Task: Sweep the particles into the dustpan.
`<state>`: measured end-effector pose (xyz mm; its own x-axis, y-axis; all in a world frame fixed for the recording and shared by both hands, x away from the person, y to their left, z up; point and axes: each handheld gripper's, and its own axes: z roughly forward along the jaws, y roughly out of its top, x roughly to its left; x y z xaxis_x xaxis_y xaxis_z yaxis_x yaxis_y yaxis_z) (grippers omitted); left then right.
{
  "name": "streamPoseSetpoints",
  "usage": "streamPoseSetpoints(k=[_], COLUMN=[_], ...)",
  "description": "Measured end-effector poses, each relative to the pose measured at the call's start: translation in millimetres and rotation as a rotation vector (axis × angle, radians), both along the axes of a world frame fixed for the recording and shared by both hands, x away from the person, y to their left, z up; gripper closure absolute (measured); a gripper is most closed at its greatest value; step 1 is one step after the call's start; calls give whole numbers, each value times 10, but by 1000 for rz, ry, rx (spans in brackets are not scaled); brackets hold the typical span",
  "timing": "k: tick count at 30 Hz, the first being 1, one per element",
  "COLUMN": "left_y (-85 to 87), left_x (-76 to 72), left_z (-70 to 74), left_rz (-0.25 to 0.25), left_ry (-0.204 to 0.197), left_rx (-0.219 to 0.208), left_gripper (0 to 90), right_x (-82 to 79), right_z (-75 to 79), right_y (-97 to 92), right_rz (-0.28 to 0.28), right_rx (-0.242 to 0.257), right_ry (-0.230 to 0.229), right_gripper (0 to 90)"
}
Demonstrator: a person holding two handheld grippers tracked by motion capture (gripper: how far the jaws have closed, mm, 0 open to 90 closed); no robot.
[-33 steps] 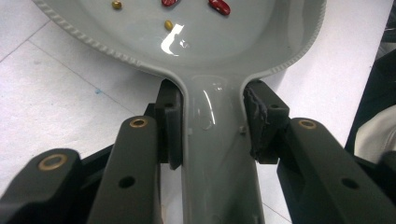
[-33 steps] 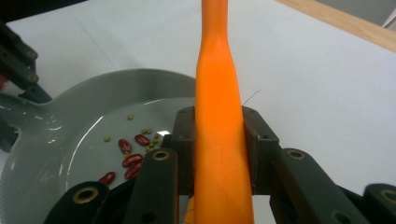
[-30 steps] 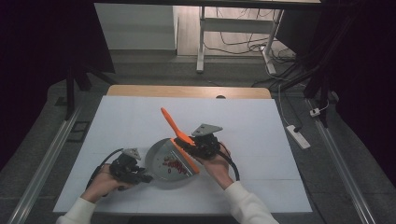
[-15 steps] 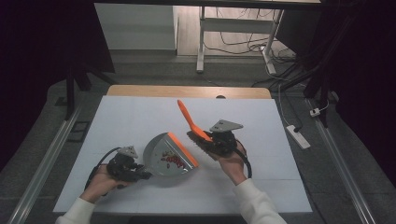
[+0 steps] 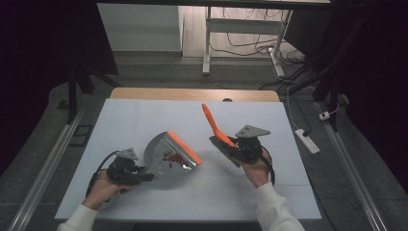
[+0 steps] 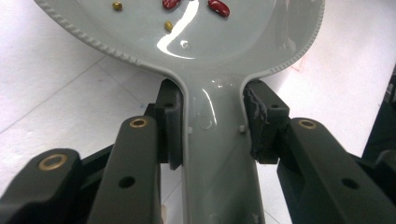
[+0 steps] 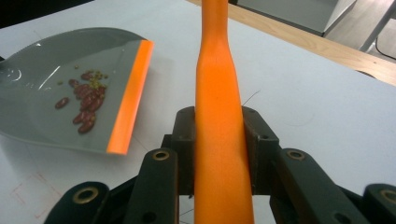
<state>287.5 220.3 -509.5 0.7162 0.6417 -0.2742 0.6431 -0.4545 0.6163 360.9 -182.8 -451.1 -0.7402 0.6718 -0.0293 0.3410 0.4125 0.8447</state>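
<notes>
Basically the sweep looks done: the red beans (image 5: 172, 157) and a few small yellow-green ones sit in a loose pile inside the grey dustpan (image 5: 166, 155), and I can't spot any strays on the white table (image 5: 144, 115). So my read is that the step in hand is parking the brush, or getting ready to carry the pan off to dump it.

Left gripper (image 5: 126, 169): clenched on the dustpan's grey handle, both pads pressing its sides just behind where the handle flares into the pan. Pan extends straight ahead of the jaws, its orange lip (image 5: 184, 147) at the far end, toward the other gripper. Left hand (image 5: 103, 186) lies low near the table's front edge, the gripper roughly level.

Right gripper (image 5: 240, 148): grasping the orange brush handle (image 5: 210, 120), with the pads squeezing its wider lower part. Handle runs up and away from the jaws, tilted toward the far edge; the dark bristle head (image 5: 223, 148) hangs just beside the jaws on the pan side, and whether it clears the table I can't tell. Brush is apart from the pan, with open table between bristles and lip. Right hand (image 5: 257, 166) comes in from below, wrist cocked so the gripper's grey plate faces up.

Next move, as I judge it: keep the pan level or tipped back toward the handle so the beans don't roll off the lip, then lift. Set the brush down clear of the pan's path.
</notes>
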Motion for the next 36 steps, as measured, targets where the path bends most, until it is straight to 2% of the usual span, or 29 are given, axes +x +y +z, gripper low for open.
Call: streamPoseSetpoints(k=[4,13,19,25,32,36], left_y=[24,52,54,51,88,114], left_x=[4,-19,-79,-131,-134,-135], left_z=[11,32,34,48,37,42], left_rz=[19,56,98,133,190,213], left_ry=[-4,-8,-12,-10,13,12], left_rx=[-5,-37,-47,-75,-93,-100], left_gripper=[615,615,615,615,616,616], right_x=[4,-36,-83,-136,-183,-193], right_z=[7,-8,-20,-20,-18,-16], right_y=[-81,-250,-311,-357,-418,-430], right_rz=[4,-35,-31,-32,-11,1], right_rx=[6,10,13,11,15,11], right_ry=[-1,5,1,-5,-16,-15], right_gripper=[700,700,700,700,700,700])
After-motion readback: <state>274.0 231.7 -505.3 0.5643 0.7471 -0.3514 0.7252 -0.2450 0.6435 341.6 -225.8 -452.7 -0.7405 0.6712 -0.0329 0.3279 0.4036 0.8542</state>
